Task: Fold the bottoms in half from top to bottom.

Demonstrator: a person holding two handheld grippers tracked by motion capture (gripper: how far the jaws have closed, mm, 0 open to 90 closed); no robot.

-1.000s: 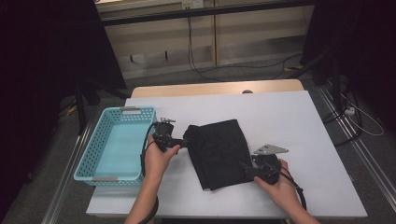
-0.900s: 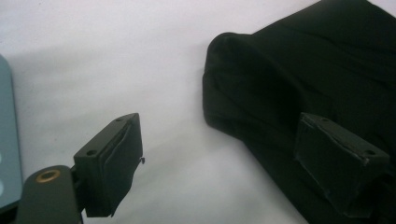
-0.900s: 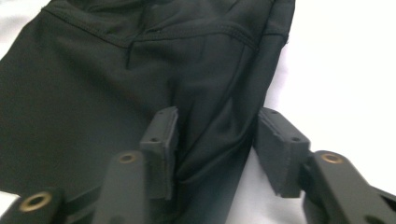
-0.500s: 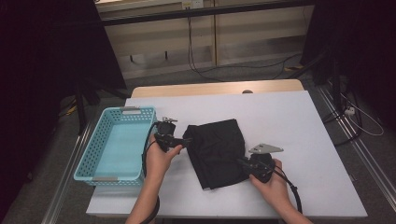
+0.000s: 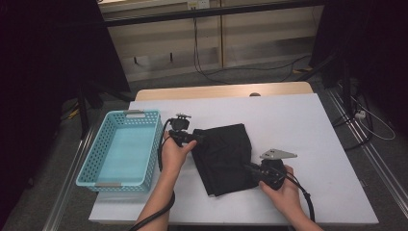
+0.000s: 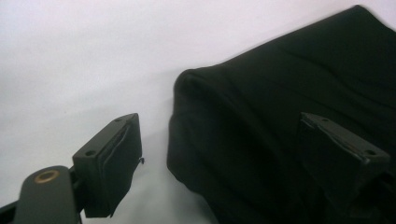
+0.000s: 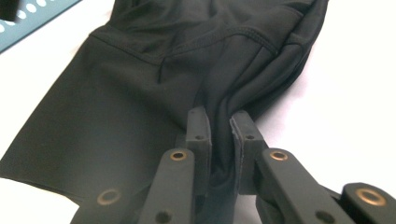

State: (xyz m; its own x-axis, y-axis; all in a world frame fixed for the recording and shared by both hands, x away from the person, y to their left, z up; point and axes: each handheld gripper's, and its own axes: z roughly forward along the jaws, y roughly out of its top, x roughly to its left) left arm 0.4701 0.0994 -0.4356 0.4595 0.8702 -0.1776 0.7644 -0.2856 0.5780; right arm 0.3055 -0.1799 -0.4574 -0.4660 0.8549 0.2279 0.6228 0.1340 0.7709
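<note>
Basket: a turquoise basket (image 5: 120,149) sat at the table's nine o'clock edge, well apart from the work.

Left gripper: the left gripper (image 5: 195,138) lay level at the garment's ten o'clock corner, jaws spread wide. In the left gripper view (image 6: 219,163) one jaw stood over bare table (image 6: 84,65), the other over the cloth, with the folded corner between them and neither pad pressing.

Left hand: the left hand (image 5: 172,153) wrapped the gripper body from below, forearm entering from six o'clock.

Garment: a black folded garment (image 5: 223,156) lay flat at the middle of the white table, just right of the basket.

Right gripper: the right gripper (image 5: 250,169) had just been closing its jaws, and in the right gripper view (image 7: 219,140) they pinched a bunched fold of the cloth (image 7: 154,70) at the garment's four o'clock edge.

Right hand: the right hand (image 5: 281,190) gripped from behind, wrist low, the gripper pointing toward ten o'clock.

Advice: the left jaws likely needed to slide farther over the corner and close on all layers before any lift, both hands then rising together to keep the fold intact.
</note>
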